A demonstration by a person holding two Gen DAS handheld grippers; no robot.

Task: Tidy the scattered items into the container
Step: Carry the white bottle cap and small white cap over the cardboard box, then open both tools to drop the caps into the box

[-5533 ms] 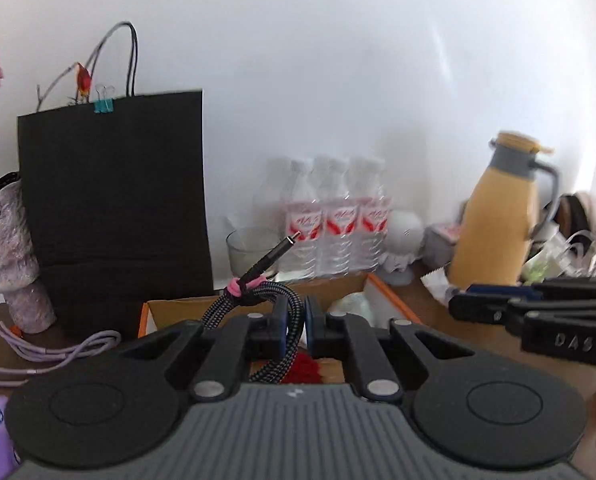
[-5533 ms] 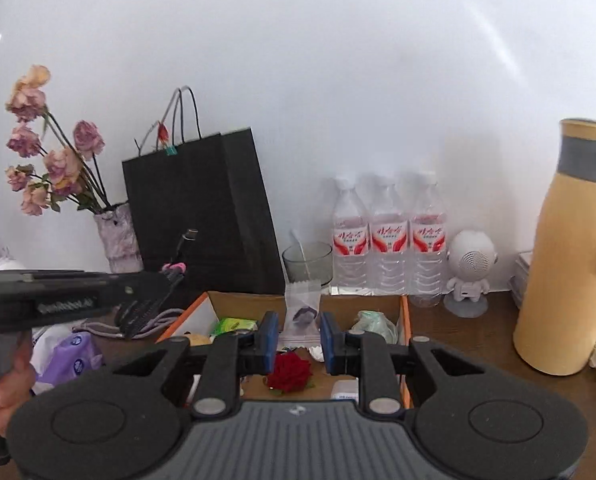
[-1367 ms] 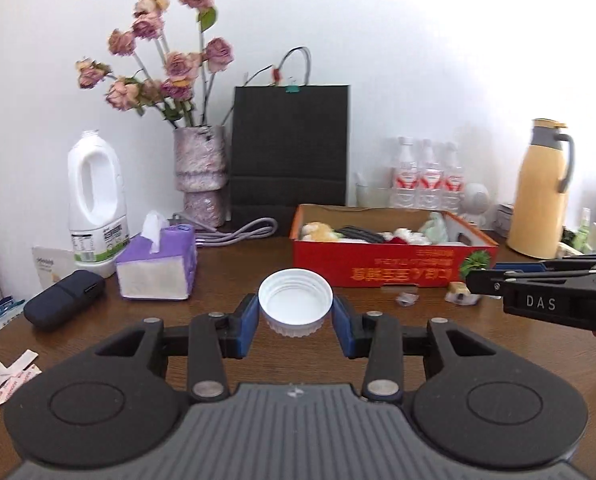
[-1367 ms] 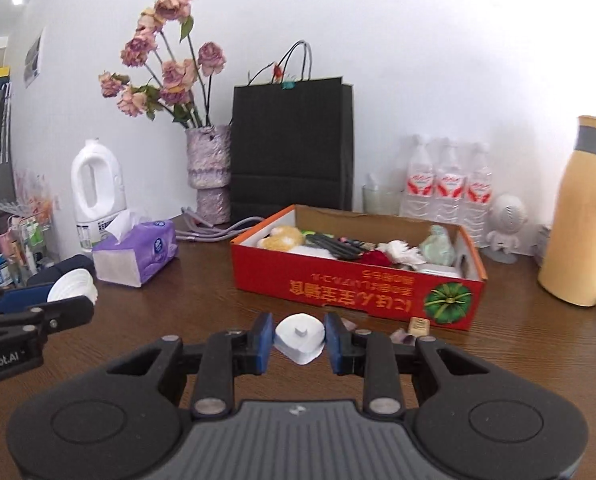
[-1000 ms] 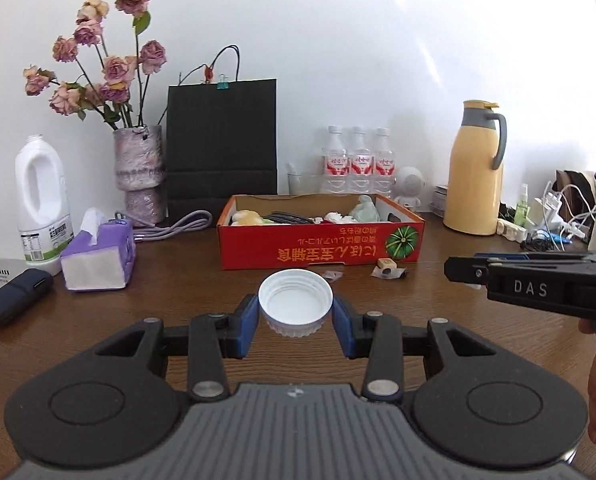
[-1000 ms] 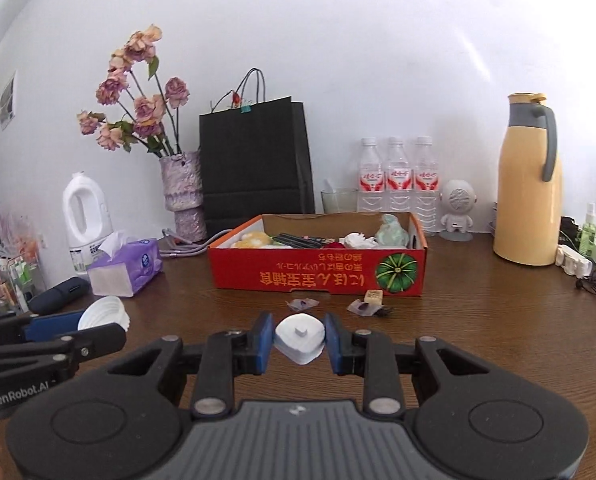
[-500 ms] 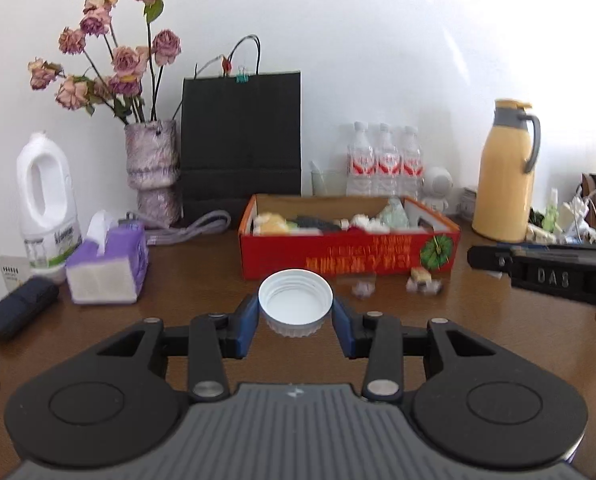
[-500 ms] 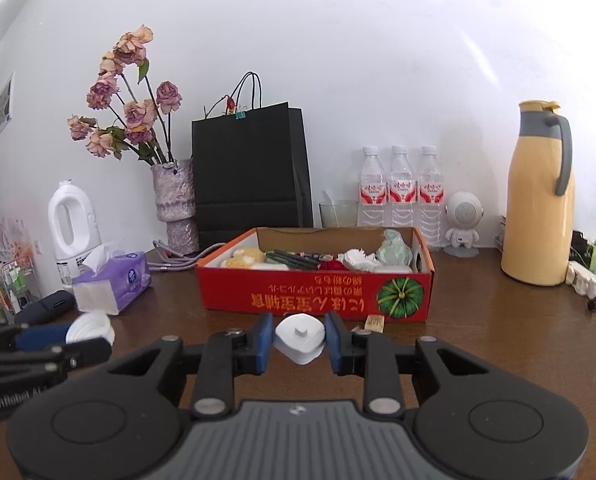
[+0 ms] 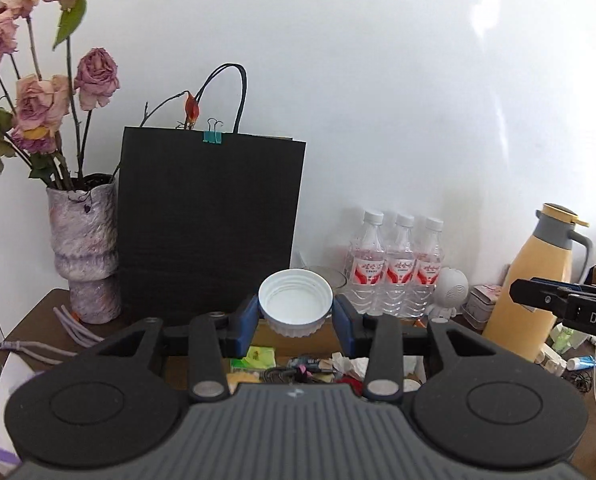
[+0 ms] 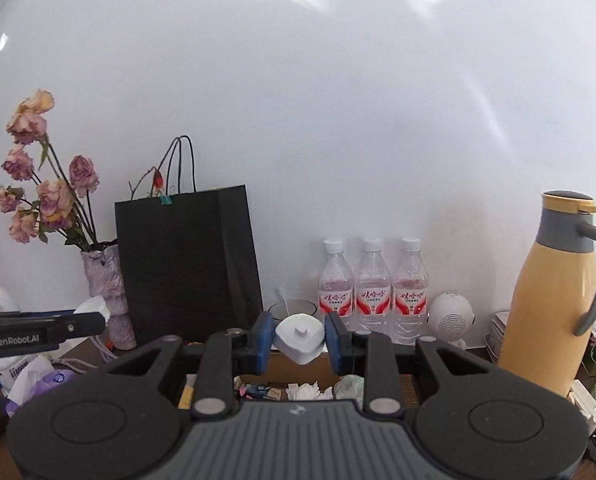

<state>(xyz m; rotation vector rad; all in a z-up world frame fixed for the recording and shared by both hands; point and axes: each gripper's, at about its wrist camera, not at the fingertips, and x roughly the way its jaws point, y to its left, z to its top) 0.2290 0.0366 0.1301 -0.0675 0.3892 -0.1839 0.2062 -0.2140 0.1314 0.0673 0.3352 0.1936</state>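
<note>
Both tongs loaded above the box
Left gripper [image 9: 296, 314] pinches white lid [image 9: 295, 305], right gripper [image 10: 299, 339] white cap [image 10: 300, 337]; released too far forward, either overshoots the cardboard box [image 9: 270, 338] below

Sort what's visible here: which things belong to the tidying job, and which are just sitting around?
Job:
- round white plastic lid in left gripper
- small white plastic cap in right gripper
- cardboard box below

Bystanders:
- black paper bag
- three clear water bottles
- yellow thermos jug
- mottled vase of dried roses
</note>
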